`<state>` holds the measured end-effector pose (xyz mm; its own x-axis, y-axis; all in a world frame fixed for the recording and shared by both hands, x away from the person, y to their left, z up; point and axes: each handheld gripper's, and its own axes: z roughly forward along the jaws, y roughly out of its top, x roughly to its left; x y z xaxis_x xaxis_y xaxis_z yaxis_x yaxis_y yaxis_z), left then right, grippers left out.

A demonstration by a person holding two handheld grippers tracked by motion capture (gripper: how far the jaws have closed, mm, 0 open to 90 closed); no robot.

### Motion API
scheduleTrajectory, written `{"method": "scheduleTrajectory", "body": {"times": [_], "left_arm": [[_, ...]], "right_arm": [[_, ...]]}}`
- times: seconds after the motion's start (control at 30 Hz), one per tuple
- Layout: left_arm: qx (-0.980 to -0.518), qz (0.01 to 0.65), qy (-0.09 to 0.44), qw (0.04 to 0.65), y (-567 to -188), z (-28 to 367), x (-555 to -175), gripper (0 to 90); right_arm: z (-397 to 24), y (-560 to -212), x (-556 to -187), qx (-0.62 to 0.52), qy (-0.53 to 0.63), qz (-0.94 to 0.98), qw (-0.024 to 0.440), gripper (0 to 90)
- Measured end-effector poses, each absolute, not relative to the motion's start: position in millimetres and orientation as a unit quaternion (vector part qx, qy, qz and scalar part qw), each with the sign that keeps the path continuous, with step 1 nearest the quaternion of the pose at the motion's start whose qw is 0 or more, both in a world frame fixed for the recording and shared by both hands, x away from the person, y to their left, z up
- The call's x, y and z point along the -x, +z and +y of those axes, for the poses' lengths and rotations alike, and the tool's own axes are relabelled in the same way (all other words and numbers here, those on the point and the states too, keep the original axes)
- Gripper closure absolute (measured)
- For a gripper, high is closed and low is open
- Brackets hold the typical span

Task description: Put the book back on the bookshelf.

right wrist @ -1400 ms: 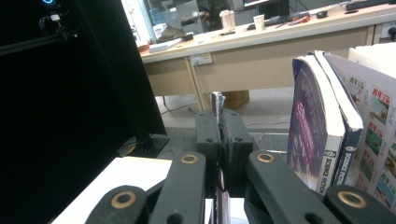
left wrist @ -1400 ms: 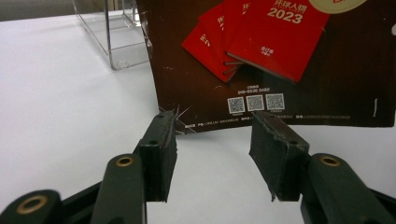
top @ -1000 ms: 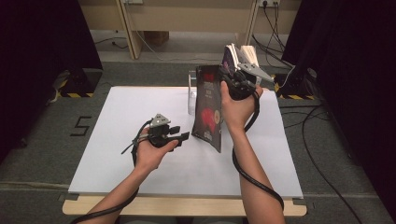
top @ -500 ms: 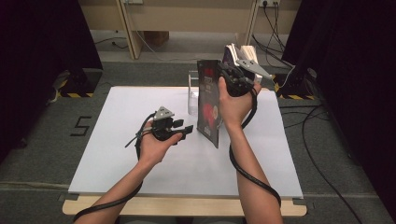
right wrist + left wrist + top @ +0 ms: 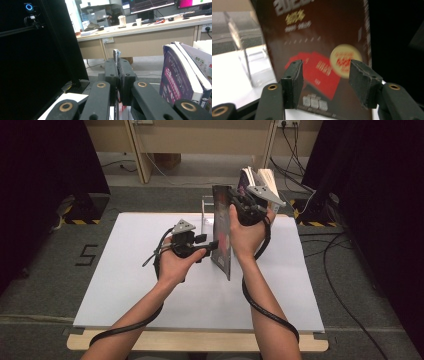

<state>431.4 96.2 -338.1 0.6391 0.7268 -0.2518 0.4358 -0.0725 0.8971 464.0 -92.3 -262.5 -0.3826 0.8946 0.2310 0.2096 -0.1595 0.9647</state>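
While pinched at its top edge by the tightly closed right gripper (image 5: 231, 196), hung upright over the far right part of the surface (image 5: 125, 285): thin dark book (image 5: 222, 237), long axis vertical, cover turned toward the left gripper (image 5: 212, 245). Stood just beside the cover's lower half, jaws spread and just been opening wider, nothing between the pads. Pointed at the flat face, not an edge; likely needed to shift to an edge for any grip from that side.

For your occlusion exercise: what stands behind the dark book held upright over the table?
Behind the dark book stands a clear acrylic stand, with upright books further right. The stand's right part is covered by the book.
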Motion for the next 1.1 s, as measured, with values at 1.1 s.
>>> {"method": "scheduleTrajectory", "body": {"times": [1.1], "left_arm": [[-0.713, 0.413, 0.156, 0.544, -309, 47, -448, 44.2]], "right_arm": [[-92, -269, -455, -0.470, 0.580, 0.606, 0.274, 87.1]]}}
